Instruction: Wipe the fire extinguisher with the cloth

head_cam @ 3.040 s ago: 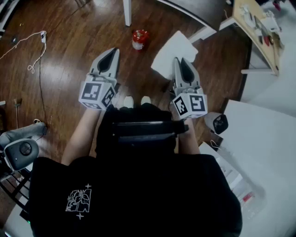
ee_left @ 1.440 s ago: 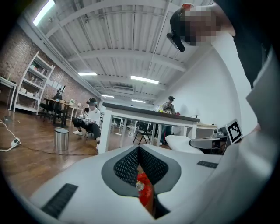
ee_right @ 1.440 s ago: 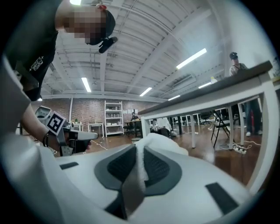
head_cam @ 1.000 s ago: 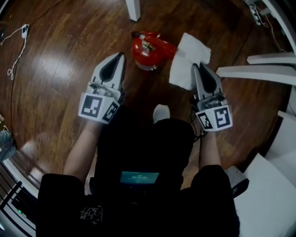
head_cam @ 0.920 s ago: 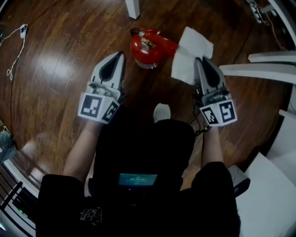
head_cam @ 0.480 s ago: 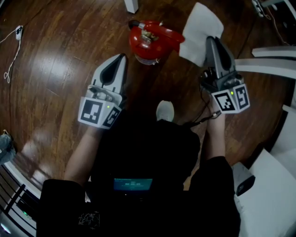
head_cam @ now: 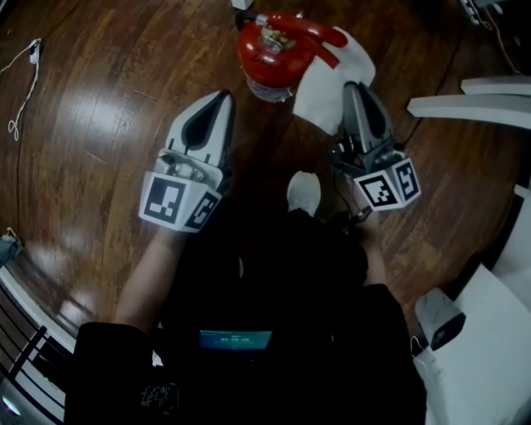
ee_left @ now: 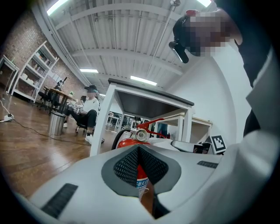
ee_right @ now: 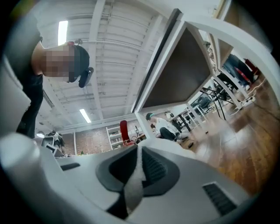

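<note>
A red fire extinguisher (head_cam: 270,51) stands upright on the wooden floor at the top of the head view. My right gripper (head_cam: 356,88) is shut on a white cloth (head_cam: 318,93), which hangs against the extinguisher's right side, under its red lever. In the right gripper view the cloth (ee_right: 133,186) shows as a strip pinched between the shut jaws of the right gripper (ee_right: 139,152). My left gripper (head_cam: 221,98) is shut and empty, a little short and left of the extinguisher. The left gripper (ee_left: 140,151) looks straight at the extinguisher (ee_left: 137,133).
A white table leg (head_cam: 241,4) stands just behind the extinguisher. White furniture (head_cam: 469,104) runs along the right. A cable (head_cam: 20,83) lies far left. The person's foot (head_cam: 304,192) is between the grippers. A white box (head_cam: 489,332) sits at the lower right.
The right gripper has carried the cloth left and down onto the extinguisher's right side. The left gripper has barely moved. The extinguisher sits higher in the head view.
</note>
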A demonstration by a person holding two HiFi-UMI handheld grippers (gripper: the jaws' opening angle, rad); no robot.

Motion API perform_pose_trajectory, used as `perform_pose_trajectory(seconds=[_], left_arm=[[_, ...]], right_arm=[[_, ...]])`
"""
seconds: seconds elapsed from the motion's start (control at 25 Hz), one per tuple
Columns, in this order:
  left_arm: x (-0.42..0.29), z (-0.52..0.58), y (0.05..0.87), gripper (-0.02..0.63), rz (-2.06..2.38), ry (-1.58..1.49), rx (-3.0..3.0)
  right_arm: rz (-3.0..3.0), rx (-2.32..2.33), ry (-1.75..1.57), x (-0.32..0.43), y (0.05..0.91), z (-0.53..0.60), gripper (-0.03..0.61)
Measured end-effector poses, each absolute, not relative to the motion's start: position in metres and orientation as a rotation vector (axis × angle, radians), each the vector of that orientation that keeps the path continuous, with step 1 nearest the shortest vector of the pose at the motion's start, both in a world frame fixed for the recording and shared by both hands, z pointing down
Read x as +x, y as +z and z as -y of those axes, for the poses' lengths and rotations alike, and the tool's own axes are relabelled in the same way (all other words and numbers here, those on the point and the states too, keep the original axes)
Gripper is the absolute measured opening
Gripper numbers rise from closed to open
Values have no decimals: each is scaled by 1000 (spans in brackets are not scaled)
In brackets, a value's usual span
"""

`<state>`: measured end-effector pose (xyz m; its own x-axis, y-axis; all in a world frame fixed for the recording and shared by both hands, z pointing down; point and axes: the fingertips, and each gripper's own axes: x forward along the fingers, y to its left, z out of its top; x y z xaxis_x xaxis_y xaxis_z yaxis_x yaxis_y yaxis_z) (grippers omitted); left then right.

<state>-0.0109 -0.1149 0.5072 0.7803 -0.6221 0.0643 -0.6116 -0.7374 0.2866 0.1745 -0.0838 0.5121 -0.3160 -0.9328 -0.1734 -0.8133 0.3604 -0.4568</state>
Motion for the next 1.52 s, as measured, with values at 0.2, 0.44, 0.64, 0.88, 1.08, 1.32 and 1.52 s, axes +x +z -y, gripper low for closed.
perform_pose_trajectory(seconds=[0.2, 0.44, 0.64, 0.88, 1.08, 1.32, 1.52], left_arm=[[-20, 107, 507, 2, 962, -38, 2680], [-30, 109, 508, 2, 979, -32, 2680], [-28, 109, 506, 2, 973, -39, 2684], [-32, 108, 505, 2, 986, -38, 2687], [-34, 105, 504, 2, 998, -48, 2684], [-27, 103, 500, 2, 986, -65, 2688], [-28, 102, 500, 2, 987, -63, 2692]], right_arm=[[-2267, -1490, -390, 152, 513, 98, 40], [-2319, -1557, -384, 149, 528, 107, 38], [-2367, -1616, -454, 146, 564, 106, 37], [-2363, -1619, -612, 145, 617, 106, 38], [-2372, -1609, -545, 151, 589, 94, 37], [-2332, -1577, -378, 167, 518, 63, 37], [-2329, -1468, -243, 160, 461, 40, 37]])
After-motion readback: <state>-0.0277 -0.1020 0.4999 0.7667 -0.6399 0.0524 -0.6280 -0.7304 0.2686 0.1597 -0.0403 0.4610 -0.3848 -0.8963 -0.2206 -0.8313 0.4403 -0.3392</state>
